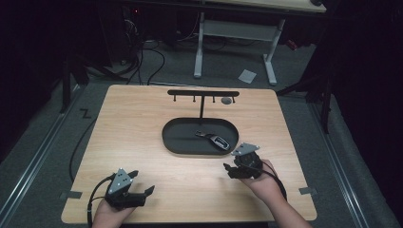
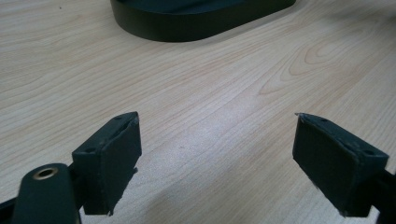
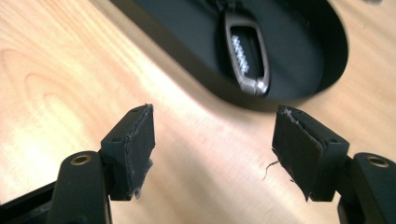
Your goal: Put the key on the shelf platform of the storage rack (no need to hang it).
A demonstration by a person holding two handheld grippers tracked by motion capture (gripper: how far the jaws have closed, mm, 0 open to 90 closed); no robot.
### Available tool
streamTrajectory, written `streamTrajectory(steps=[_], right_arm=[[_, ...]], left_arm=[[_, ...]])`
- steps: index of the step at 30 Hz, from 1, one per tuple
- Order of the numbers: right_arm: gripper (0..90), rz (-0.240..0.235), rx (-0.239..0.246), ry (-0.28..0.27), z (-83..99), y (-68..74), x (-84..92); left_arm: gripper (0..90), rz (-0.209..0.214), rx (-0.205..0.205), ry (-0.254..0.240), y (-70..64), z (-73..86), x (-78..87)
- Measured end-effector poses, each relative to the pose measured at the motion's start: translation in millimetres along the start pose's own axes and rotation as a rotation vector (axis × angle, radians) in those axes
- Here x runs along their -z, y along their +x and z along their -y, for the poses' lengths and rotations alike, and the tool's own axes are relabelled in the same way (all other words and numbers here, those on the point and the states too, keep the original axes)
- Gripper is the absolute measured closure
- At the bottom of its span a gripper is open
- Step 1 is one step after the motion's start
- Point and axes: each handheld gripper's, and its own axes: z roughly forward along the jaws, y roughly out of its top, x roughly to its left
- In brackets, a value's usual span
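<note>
The car key (image 1: 217,140) lies in the black oval tray (image 1: 173,137) mid-surface; the right gripper (image 1: 234,167) sits just beside the tray, fingers wide and empty; the left gripper (image 1: 141,182) rests near the front edge, fingers wide.

You have nothing readable here: the small silver-and-black key fob (image 3: 246,53) in the black oval tray (image 1: 173,142) shows a row of pale marks, too blurred for you to read as text.
</note>
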Motion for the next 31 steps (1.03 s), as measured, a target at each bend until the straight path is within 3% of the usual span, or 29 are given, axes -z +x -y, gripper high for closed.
streamTrajectory(steps=[4, 6, 8, 10, 11, 12, 14, 17, 23, 31], right_arm=[[29.6, 0.006, -0.111, -0.099, 33.5, 5.2, 5.8], [36.2, 0.033, -0.224, -0.216, 57.3, 9.5, 11.7], [25.2, -0.003, -0.291, -0.238, 61.8, 6.5, 16.3], [25.6, 0.079, -0.204, -0.297, 59.5, 7.0, 21.5], [25.1, 0.109, -0.186, -0.311, 61.1, 7.9, 20.1], [24.6, 0.102, -0.191, -0.310, 62.9, 7.5, 16.8], [20.8, 0.039, -0.218, -0.289, 63.7, 5.9, 9.8], [20.7, 0.048, -0.179, -0.284, 62.9, 6.1, 5.9], [20.7, 0.035, -0.159, -0.301, 61.1, 7.4, 7.3], [19.4, 0.041, -0.190, -0.314, 58.7, 6.2, 7.2]], left_arm=[[16.1, 0.005, -0.011, 0.006, -2.4, -0.6, -1.5], [16.1, 0.008, -0.014, 0.010, -3.5, -1.0, -2.3], [16.1, 0.013, -0.015, 0.007, -5.2, -1.4, -3.4], [16.1, 0.018, -0.025, 0.016, -7.2, -1.3, -5.1], [16.1, 0.020, -0.028, 0.021, -8.0, -1.2, -6.1], [16.1, 0.022, -0.030, 0.024, -8.4, -1.2, -7.1], [16.1, 0.022, -0.033, 0.034, -9.5, -1.6, -9.6], [16.1, 0.019, -0.041, 0.040, -10.8, -1.3, -10.5], [16.1, 0.009, -0.039, 0.037, -11.5, -0.1, -8.9], [16.1, 0.013, -0.041, 0.024, -11.1, 0.4, -5.0]])
